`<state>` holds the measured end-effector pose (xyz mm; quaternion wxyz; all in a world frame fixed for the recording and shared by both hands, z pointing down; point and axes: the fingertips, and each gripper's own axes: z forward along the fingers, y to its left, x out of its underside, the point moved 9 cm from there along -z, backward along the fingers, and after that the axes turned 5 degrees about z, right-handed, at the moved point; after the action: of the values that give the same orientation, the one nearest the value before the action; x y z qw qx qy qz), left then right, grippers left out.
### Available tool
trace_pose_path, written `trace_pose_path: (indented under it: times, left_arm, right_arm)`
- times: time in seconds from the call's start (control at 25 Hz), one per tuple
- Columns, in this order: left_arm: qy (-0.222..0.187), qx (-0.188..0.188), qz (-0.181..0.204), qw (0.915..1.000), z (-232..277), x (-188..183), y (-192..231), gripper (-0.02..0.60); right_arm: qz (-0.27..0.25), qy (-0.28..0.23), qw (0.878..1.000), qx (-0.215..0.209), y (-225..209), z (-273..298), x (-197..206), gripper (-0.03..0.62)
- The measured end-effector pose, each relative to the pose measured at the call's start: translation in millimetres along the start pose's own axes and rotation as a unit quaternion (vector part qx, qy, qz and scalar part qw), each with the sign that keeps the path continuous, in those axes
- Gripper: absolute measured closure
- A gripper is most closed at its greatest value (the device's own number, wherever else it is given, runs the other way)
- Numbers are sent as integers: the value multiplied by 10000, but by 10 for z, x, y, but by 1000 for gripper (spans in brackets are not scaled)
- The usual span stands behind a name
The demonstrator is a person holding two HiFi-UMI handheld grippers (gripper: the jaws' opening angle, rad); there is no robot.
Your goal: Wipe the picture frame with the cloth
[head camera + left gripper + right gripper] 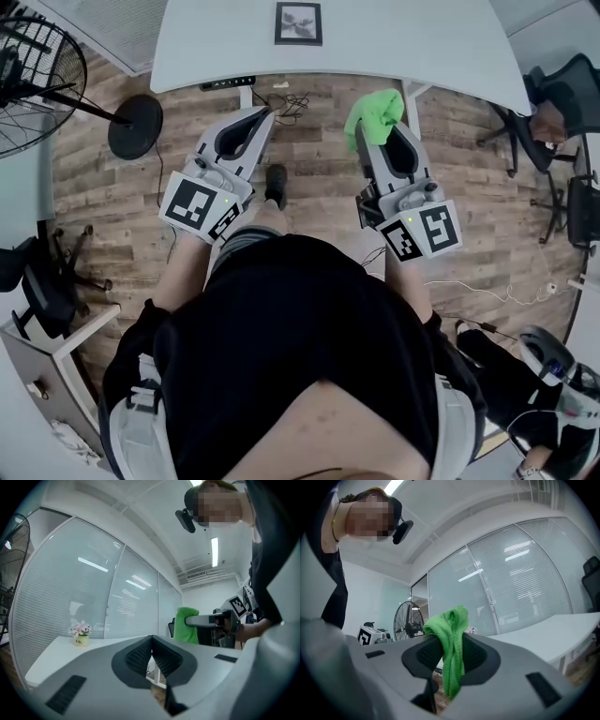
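Note:
A dark picture frame (298, 22) lies flat on the white table (412, 47) at the top of the head view. My right gripper (372, 131) is shut on a green cloth (375, 114), which bunches at its tips just short of the table's near edge. In the right gripper view the cloth (451, 646) hangs pinched between the pads. My left gripper (264, 114) is shut with nothing in it, its tips near the table edge, left of the frame. The left gripper view shows the closed jaws and, to the right, the cloth (186, 625) in the right gripper.
A standing fan (37, 84) with a round base (134, 126) stands at the left. Office chairs (562, 103) sit at the right. Cables (292, 101) lie on the wooden floor under the table. A small flower pot (80, 633) stands on the table.

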<state>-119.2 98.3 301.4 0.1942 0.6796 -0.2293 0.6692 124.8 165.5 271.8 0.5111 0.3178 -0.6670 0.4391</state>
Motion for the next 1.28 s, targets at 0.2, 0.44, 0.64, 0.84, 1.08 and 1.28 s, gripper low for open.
trace_pose_path:
  times: [0.2, 0.44, 0.64, 0.84, 1.08, 1.28]
  left_arm:
    - [-14, 103, -30, 9999, 322, 14, 253, 571]
    - [38, 223, -48, 9997, 598, 40, 571, 571]
    - [90, 307, -65, 9995, 820, 97, 897, 571]
    - [88, 325, -100, 9994, 1022, 138, 1214, 571]
    - [157, 446, -78, 9989, 1229, 231, 1552, 571]
    - [269, 532, -112, 9982, 1400, 308, 1774, 571]
  right_arm:
    - [33, -4, 10000, 83, -181, 287, -10, 496]
    - [87, 69, 9998, 164, -319, 640, 7, 496]
    - [62, 89, 9994, 317, -474, 924, -7, 496]
    - [-4, 30, 9992, 393, -576, 1231, -66, 496]
    - [-36, 46, 9989, 474, -715, 1582, -52, 496]
    - [-56, 72, 9986, 524, -817, 1818, -66, 496]
